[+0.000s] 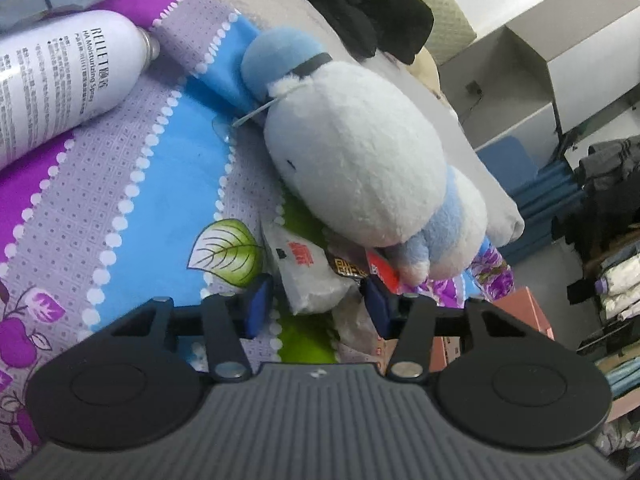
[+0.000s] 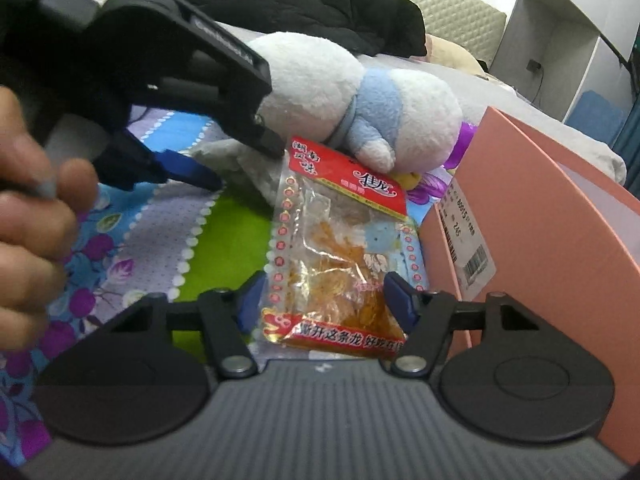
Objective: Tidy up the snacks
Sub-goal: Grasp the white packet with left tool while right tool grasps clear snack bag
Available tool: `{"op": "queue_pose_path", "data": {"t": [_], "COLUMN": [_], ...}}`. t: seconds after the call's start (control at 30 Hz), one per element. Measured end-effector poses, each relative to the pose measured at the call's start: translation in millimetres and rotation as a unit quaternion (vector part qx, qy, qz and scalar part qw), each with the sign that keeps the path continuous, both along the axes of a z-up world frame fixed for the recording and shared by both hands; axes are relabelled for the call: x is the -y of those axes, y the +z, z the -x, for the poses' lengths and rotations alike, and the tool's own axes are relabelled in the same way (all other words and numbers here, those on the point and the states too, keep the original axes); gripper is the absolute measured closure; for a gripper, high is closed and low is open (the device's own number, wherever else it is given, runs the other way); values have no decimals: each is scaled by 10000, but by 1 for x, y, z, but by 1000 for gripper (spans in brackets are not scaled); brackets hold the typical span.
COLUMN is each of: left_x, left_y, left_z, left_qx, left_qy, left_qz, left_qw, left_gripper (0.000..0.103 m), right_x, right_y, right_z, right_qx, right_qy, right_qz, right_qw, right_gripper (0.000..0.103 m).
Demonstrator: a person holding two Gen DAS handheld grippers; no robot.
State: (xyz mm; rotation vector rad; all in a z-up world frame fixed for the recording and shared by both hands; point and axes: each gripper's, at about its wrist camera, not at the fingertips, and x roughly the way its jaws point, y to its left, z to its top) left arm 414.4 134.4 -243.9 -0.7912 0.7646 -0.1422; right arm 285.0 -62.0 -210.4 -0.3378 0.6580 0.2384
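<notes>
My left gripper (image 1: pixel 316 306) is open just above the bed, its blue pads either side of a white snack packet (image 1: pixel 306 270) with red print. A dark packet (image 1: pixel 346 270) and a red packet (image 1: pixel 382 270) lie beside it, partly under the plush toy (image 1: pixel 360 160). My right gripper (image 2: pixel 326 298) is open around a clear snack bag (image 2: pixel 340 252) with red bands and orange contents, which lies on the bedsheet between the pads. The left gripper (image 2: pixel 200 172) shows in the right wrist view, held by a hand, over the white packet (image 2: pixel 248 164).
A pink cardboard box (image 2: pixel 540 216) stands open at the right, beside the bag; its corner shows in the left wrist view (image 1: pixel 524 308). A white spray bottle (image 1: pixel 60 76) lies at the upper left. Black clothing (image 2: pixel 304 4) lies on the bed behind the plush toy (image 2: pixel 360 96).
</notes>
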Motion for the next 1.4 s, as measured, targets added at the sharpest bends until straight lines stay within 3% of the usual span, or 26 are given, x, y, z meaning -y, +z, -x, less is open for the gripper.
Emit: {"op": "queue_pose_path", "data": {"t": [0.13,0.4,0.7,1.1,1.23,1.4], "left_x": [1,-12,-19,-8,-9,10], "left_y": [1,20,49,74,80,81], "left_z": [6,46,125,252,293,324], "left_qx": [40,-58,-243,-460,-441,-525], "left_qy": [4,275,344,473,688,592], "left_qz": [-22,-11,-359,-667,-493,-915], "left_qw": [10000,9996,9985,9956,9954,9926], "left_gripper": [56,57,57,56,56,56], "right_x": [1,6,13,34,45,57], "right_y": [2,17,41,53,56,57], "right_z": [1,15,63,158,186,206], "right_qx": [-32,-117,-169,-330,-312,-186], "right_qy": [-29,19,214,502,530,644], "right_qz": [-48,-169,-347,-428,-533,-448], "right_qw": [10000,9998,9990,9973,9967,9967], "right_gripper": [51,56,58,59,59,59]}}
